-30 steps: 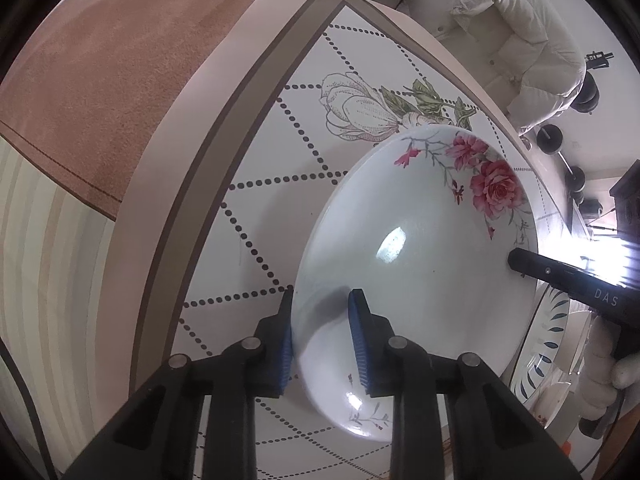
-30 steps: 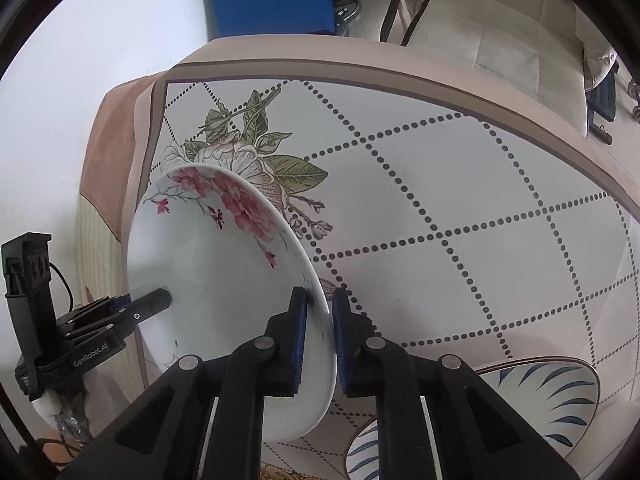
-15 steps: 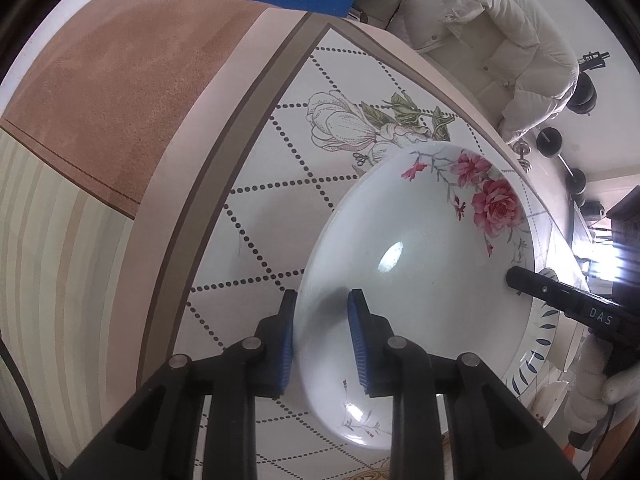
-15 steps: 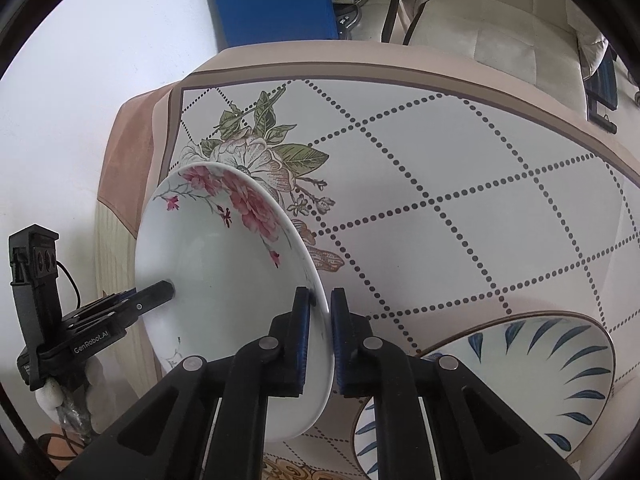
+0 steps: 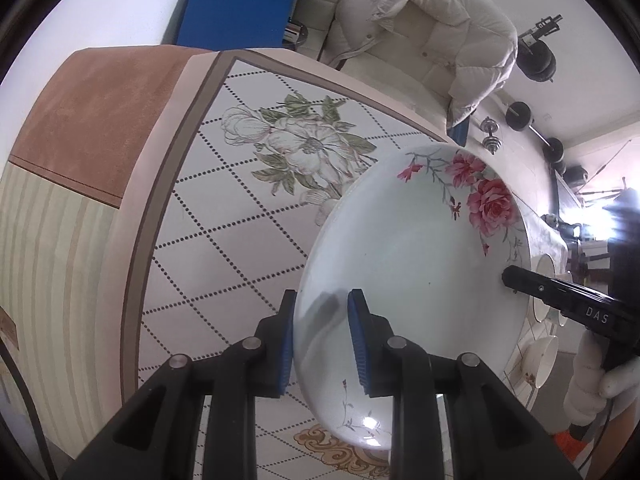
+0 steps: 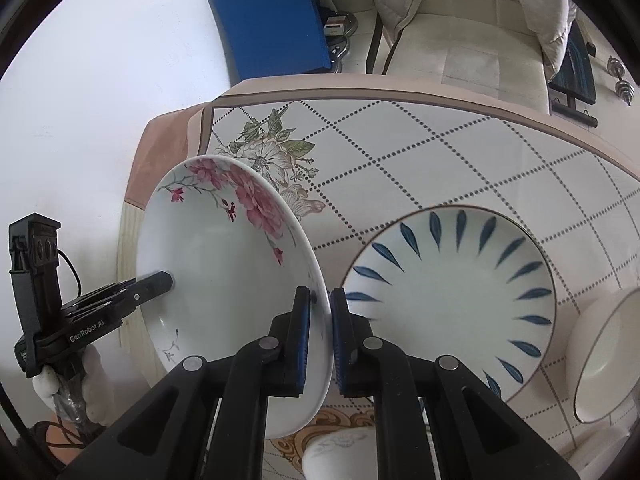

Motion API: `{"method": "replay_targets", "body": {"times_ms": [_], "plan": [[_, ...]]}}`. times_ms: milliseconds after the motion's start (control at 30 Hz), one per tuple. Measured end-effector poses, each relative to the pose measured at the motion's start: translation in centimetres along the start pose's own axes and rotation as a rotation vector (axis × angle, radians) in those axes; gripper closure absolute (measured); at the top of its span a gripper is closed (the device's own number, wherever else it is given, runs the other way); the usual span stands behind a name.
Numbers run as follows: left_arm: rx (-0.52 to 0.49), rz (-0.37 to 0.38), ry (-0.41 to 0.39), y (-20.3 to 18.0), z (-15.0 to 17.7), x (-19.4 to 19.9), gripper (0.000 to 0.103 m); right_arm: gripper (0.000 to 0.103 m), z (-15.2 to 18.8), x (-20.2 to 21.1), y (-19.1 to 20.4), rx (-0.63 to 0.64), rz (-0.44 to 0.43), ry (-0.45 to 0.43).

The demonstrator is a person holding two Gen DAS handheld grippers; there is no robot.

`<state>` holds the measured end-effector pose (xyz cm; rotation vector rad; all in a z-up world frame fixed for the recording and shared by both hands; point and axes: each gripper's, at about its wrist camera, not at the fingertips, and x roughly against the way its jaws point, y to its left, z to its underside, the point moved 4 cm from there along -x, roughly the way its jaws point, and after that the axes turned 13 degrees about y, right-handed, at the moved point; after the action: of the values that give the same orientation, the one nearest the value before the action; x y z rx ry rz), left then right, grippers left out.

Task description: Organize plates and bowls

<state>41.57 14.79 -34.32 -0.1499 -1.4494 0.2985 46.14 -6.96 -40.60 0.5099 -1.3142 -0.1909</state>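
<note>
1. The rose plate (image 5: 408, 280) is glossy white glazed ware, round and shallow, with pink roses printed near one rim. It is held tilted on edge above the table (image 5: 224, 248), between the two grippers.
2. The left gripper (image 5: 322, 332) has its blue ribbed fingers on either side of the plate's rim, grasping it. The right gripper (image 6: 318, 334) clamps the opposite rim, with its fingers close together.
3. The table wears a smooth cloth with dotted diamond lines, a printed flower and a tan border.
4. Only the right wrist view shows in full the blue-leaf plate (image 6: 452, 292) lying flat on the table just beside the held plate. It also shows a plain cream bowl (image 6: 604, 356) with a thin dark rim line at the right edge.
5. Only the left wrist view shows the puffy quilted white jacket (image 5: 424, 28) beyond the table.
</note>
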Motion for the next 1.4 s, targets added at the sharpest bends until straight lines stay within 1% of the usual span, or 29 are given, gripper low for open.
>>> {"method": "replay_targets", "body": {"times_ms": [200,367,567,733,900,1067,1267,1400], "plan": [[-0.077,-0.004,0.012,-4.5,3.1,0.1,0.081,0.091,5.8,2.9,-2.2,-0.046,-0.008,-0.047],[-0.143,-0.017,0.040,-7.8,5.9,-1.1,0.081,0.091,11.3,3.8,-5.0,-0.118,-0.018,-0.069],[-0.206,-0.045,0.102,-10.8,9.0,-4.1,0.081,0.091,18.1,3.1,-8.9,-0.202,-0.039,-0.068],[-0.235,-0.083,0.157,-12.1,11.1,-7.6,0.081,0.091,22.3,0.9,-12.0,-0.259,-0.052,-0.047],[-0.242,-0.117,0.203,-12.4,12.5,-10.2,0.081,0.090,24.4,-1.5,-14.1,-0.293,-0.057,-0.021],[-0.247,-0.150,0.221,-12.2,13.2,-11.6,0.081,0.090,25.4,-3.4,-15.3,-0.310,-0.077,-0.002],[-0.242,-0.185,0.233,-12.0,13.7,-12.7,0.081,0.090,25.2,-4.9,-15.7,-0.315,-0.091,0.018],[-0.241,-0.213,0.245,-12.1,14.1,-13.5,0.081,0.089,24.6,-5.5,-15.5,-0.307,-0.072,0.029]]}}
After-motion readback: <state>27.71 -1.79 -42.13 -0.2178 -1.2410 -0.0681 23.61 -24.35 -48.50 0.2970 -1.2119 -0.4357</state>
